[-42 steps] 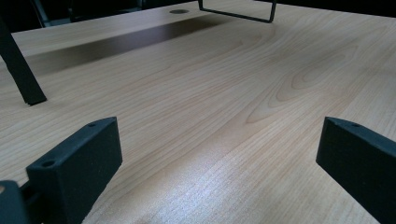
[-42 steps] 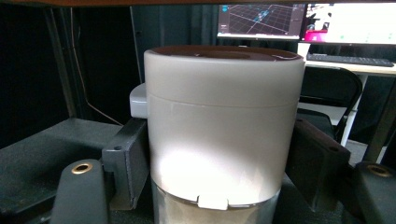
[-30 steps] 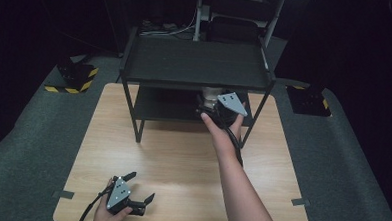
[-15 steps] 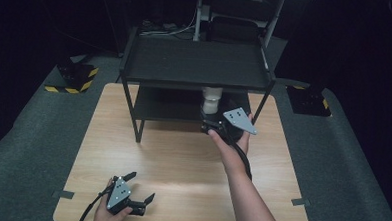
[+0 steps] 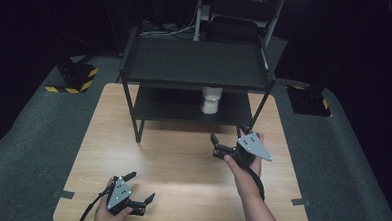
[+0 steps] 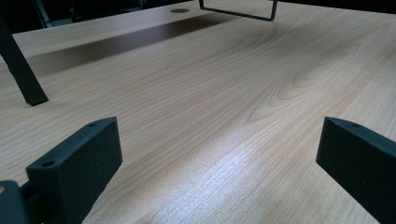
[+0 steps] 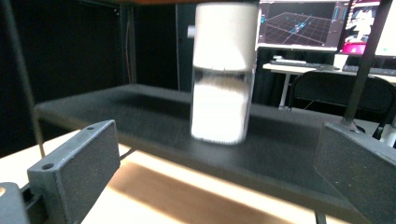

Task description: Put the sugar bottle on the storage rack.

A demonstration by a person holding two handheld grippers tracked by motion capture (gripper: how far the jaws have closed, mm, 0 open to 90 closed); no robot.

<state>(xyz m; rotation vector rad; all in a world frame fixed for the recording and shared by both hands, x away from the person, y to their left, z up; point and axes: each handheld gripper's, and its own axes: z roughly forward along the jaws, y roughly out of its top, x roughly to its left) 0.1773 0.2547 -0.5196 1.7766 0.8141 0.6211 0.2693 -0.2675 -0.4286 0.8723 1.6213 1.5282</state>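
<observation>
The right tool (image 5: 229, 137) is held over the right half of the worktop (image 5: 182, 160), its jaws spread wide with nothing between them, pointed toward the black shelf unit (image 5: 196, 65). In the right gripper view the two black jaws frame a white-capped clear container (image 7: 223, 70) with white contents, which stands upright on the lower shelf (image 7: 187, 121) well beyond the jaws; its outline is somewhat blurred. From above, the same container (image 5: 211, 99) sits near the middle of the lower shelf, under the top shelf.

The left tool (image 5: 139, 192) rests low at the near left edge of the worktop, gripped by the left hand (image 5: 108, 214), jaws likewise spread and empty. Its own view looks along bare pale wood grain (image 6: 224, 93), with a shelf leg (image 6: 21, 70) planted at the left and a thin black base bar (image 6: 236, 13) farther off.

The worktop is a light wood-pattern board with tape tabs (image 5: 62, 194) at its near corners, lying on grey carpet (image 5: 28, 133). The room around is dark. Yellow-and-black striped blocks (image 5: 74, 77) sit on the floor on either side. Behind the shelf, lit monitors (image 7: 301, 23), a desk and an office chair (image 7: 336, 91) appear.
</observation>
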